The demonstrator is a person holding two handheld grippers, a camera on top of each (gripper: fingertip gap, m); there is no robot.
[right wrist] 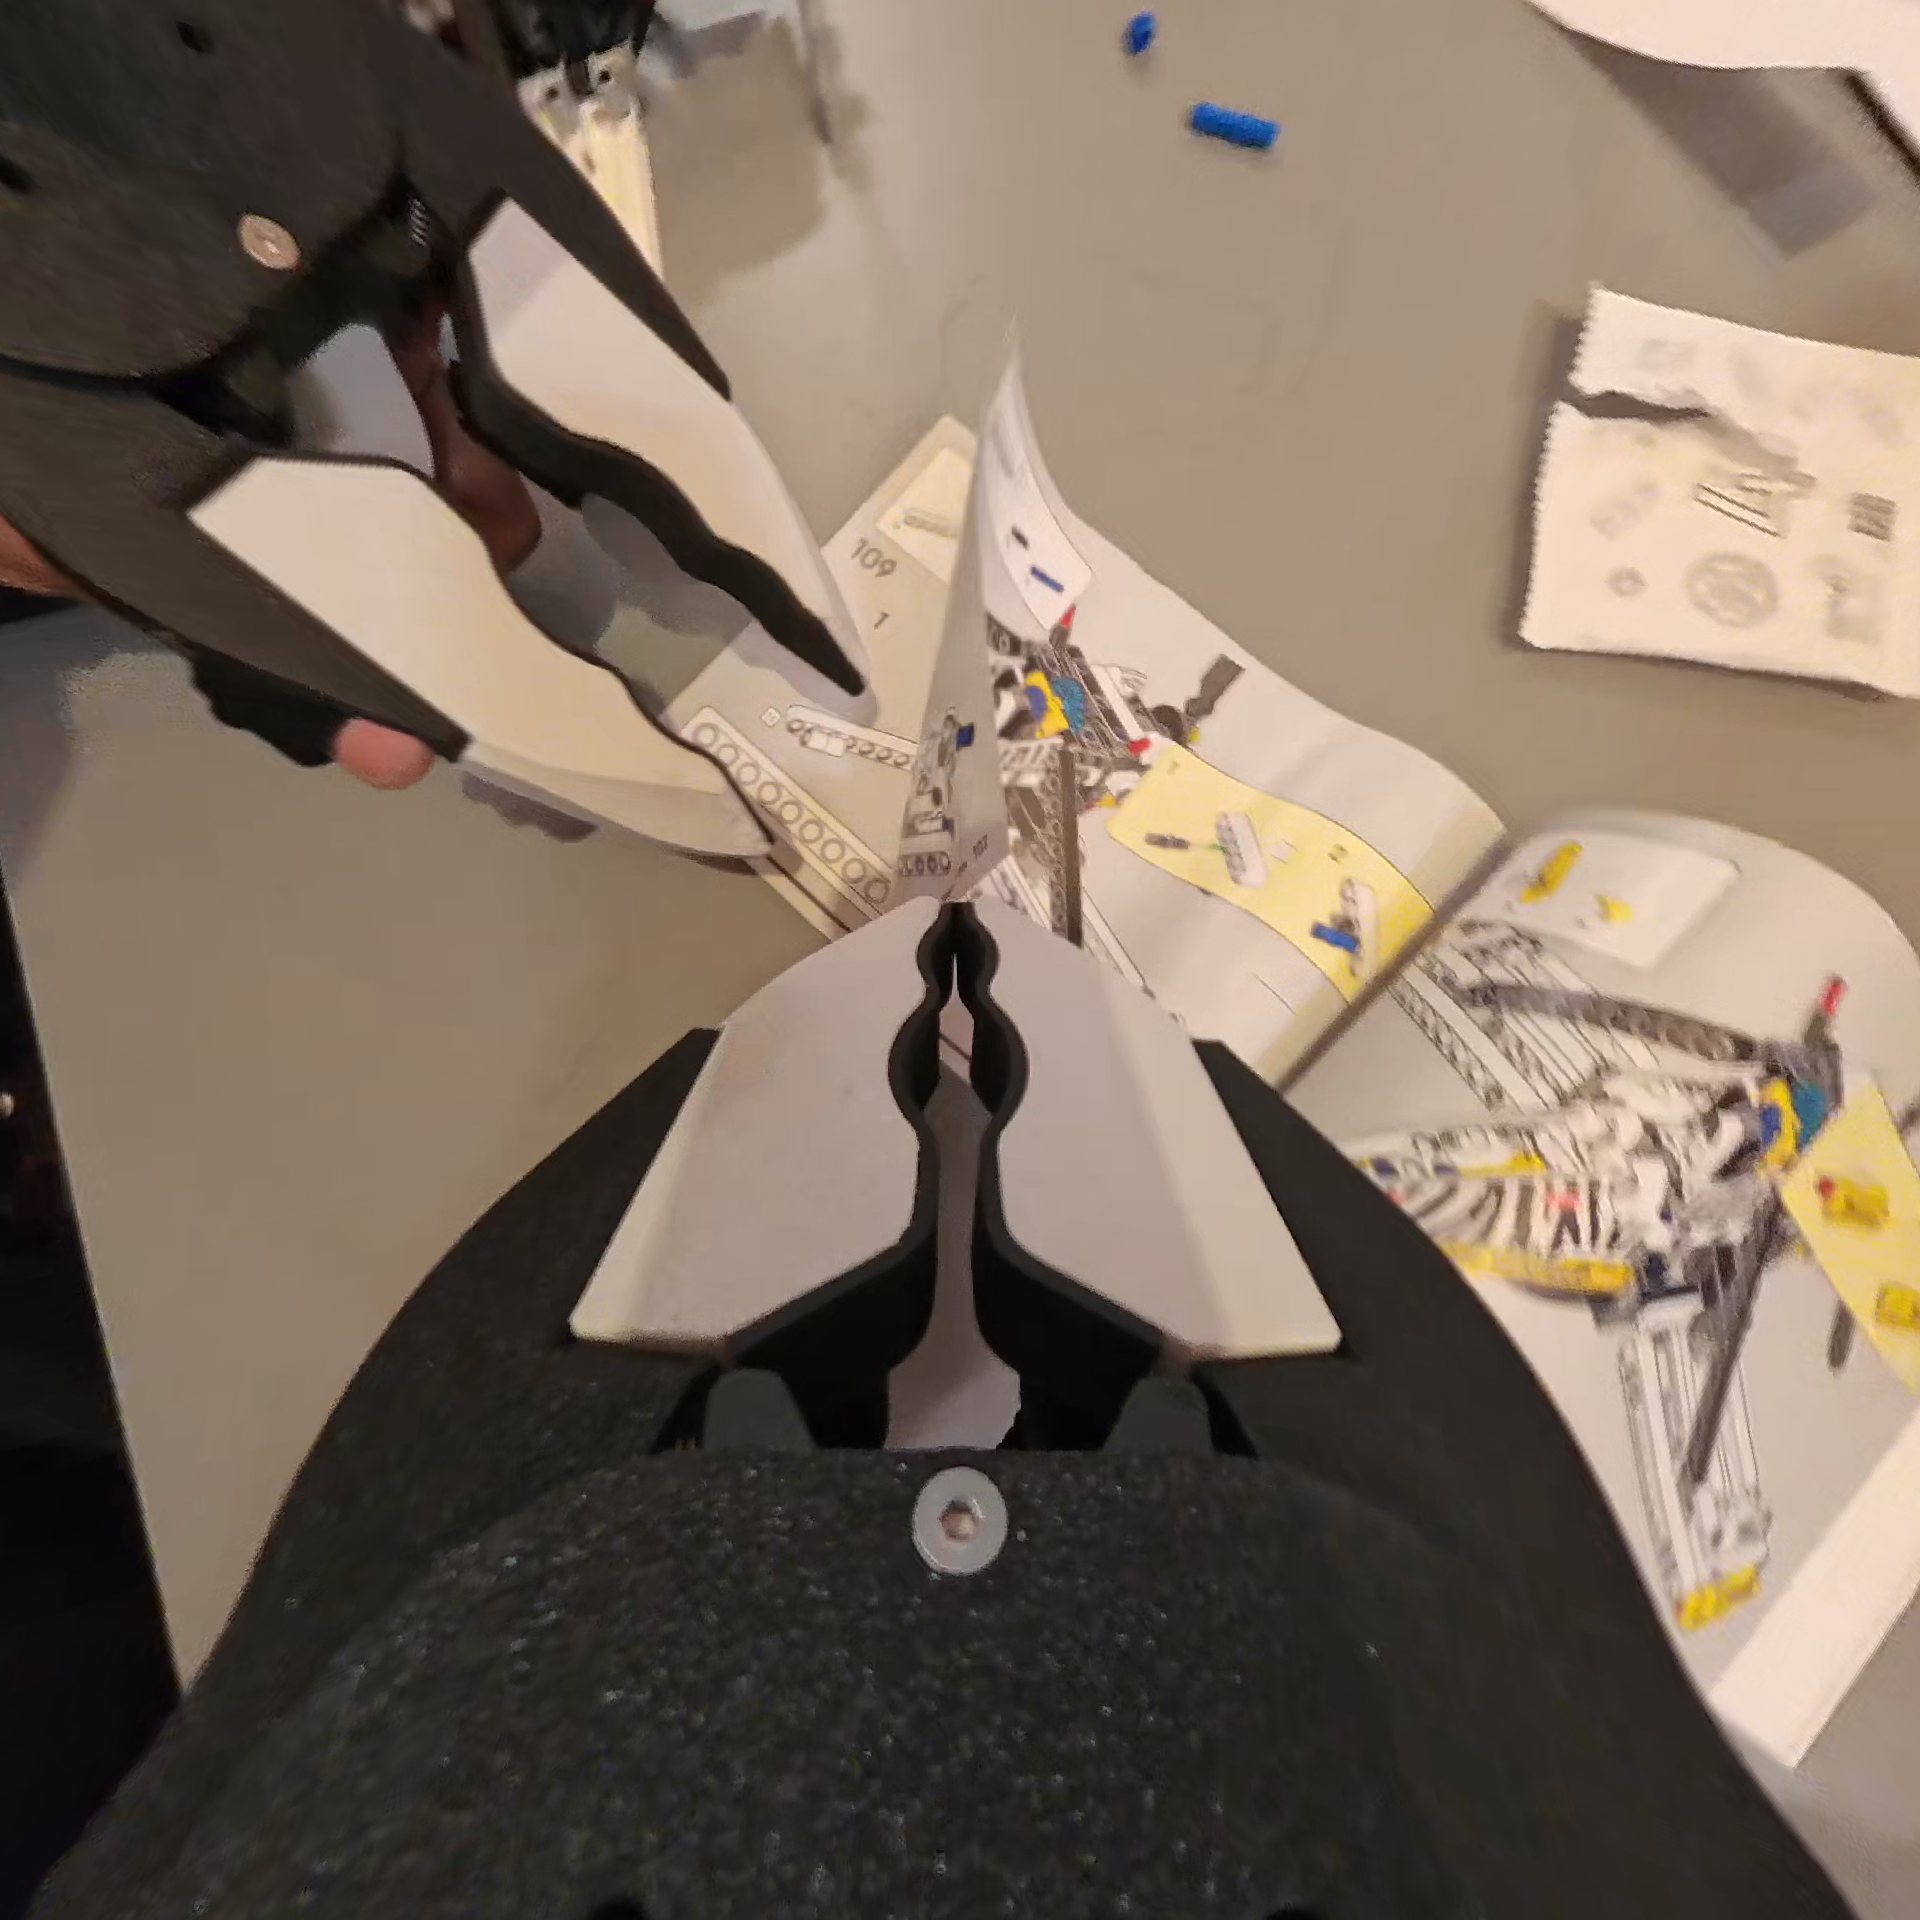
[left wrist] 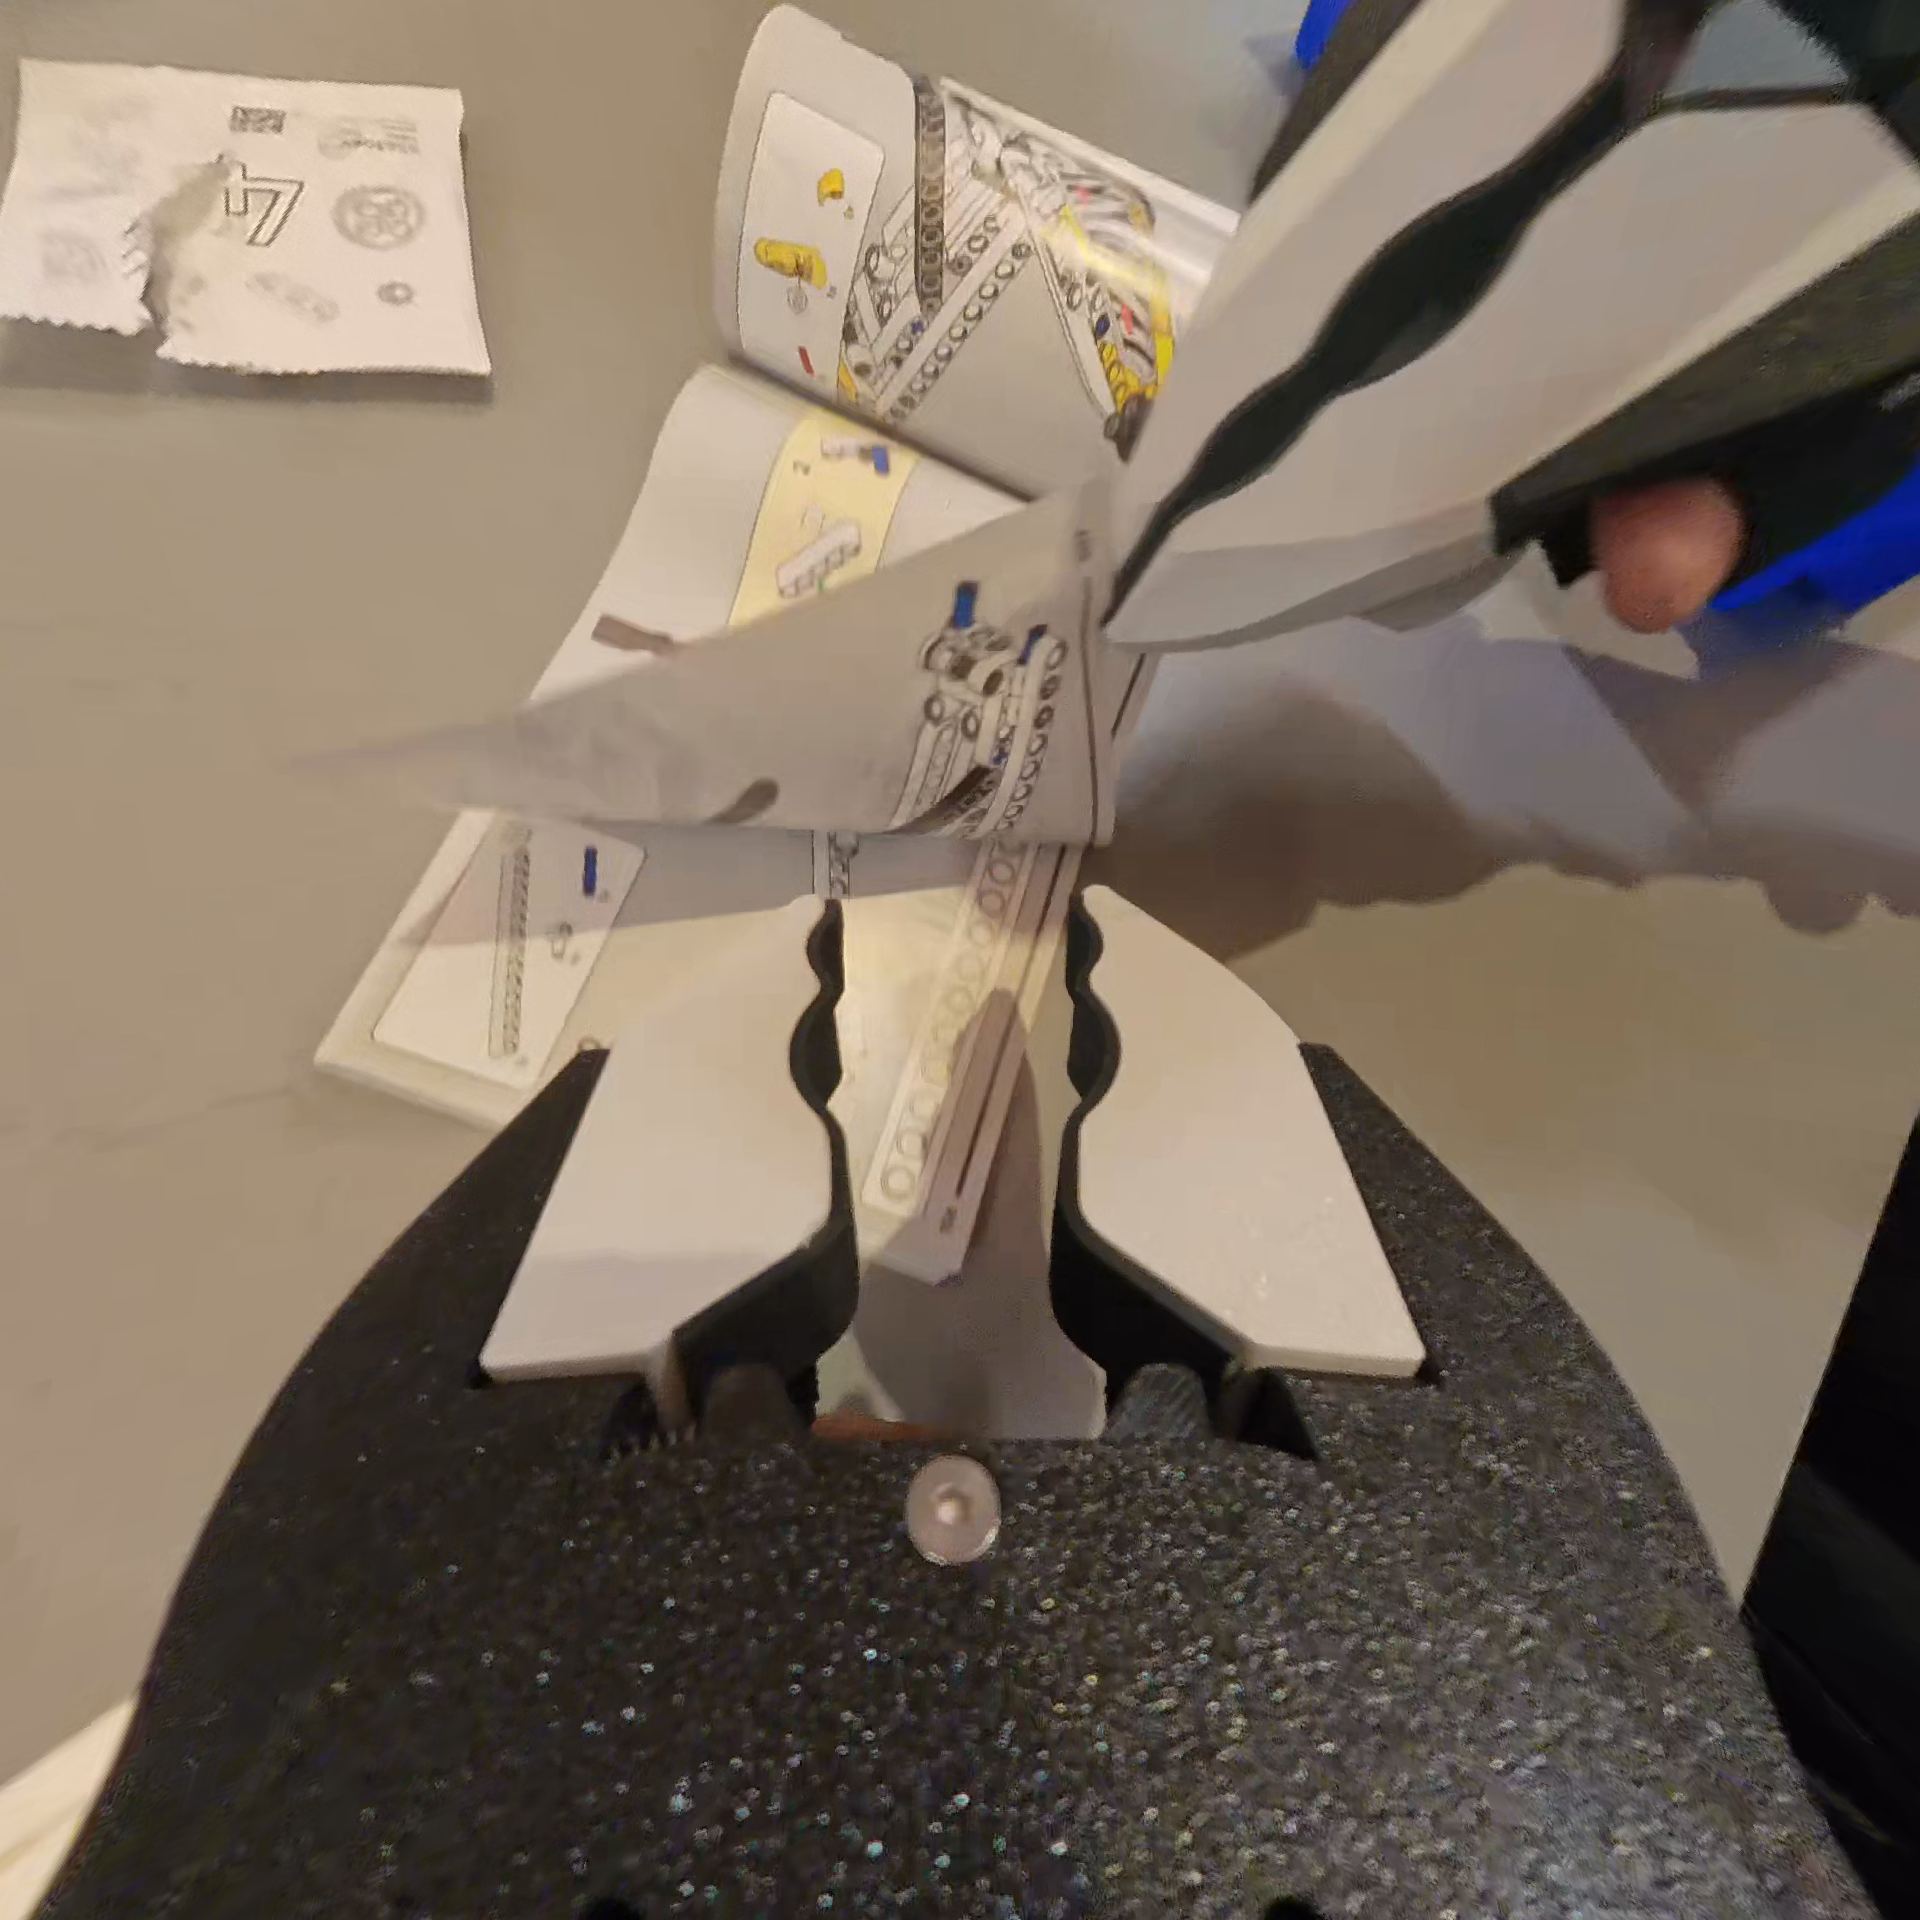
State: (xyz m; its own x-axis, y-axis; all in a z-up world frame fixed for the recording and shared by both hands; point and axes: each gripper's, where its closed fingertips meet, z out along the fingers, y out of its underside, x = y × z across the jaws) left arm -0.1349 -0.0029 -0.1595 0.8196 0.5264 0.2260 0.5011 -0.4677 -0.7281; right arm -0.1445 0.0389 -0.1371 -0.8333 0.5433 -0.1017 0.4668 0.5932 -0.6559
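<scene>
An open instruction booklet (left wrist: 499, 987) lies on the grey table; it also shows in the right wrist view (right wrist: 1299, 748). My right gripper (right wrist: 954, 914) is shut on the bottom corner of one page (right wrist: 961, 727) and holds that page upright, lifted off the booklet. In the left wrist view the right gripper (left wrist: 1112, 613) comes in from the upper right, with the lifted page (left wrist: 831, 707) curling across the middle. My left gripper (left wrist: 951, 914) is open just over the booklet's near corner, below the lifted page. It grips nothing. It shows at the upper left of the right wrist view (right wrist: 821, 764).
A torn white paper bag (left wrist: 239, 218) lies on the table beyond the booklet, also in the right wrist view (right wrist: 1725, 520). Two small blue pieces (right wrist: 1231, 125) lie farther off. A white sheet's edge (right wrist: 1714, 26) is at the far corner. A person's fingertip (left wrist: 1662, 561) is behind the right gripper.
</scene>
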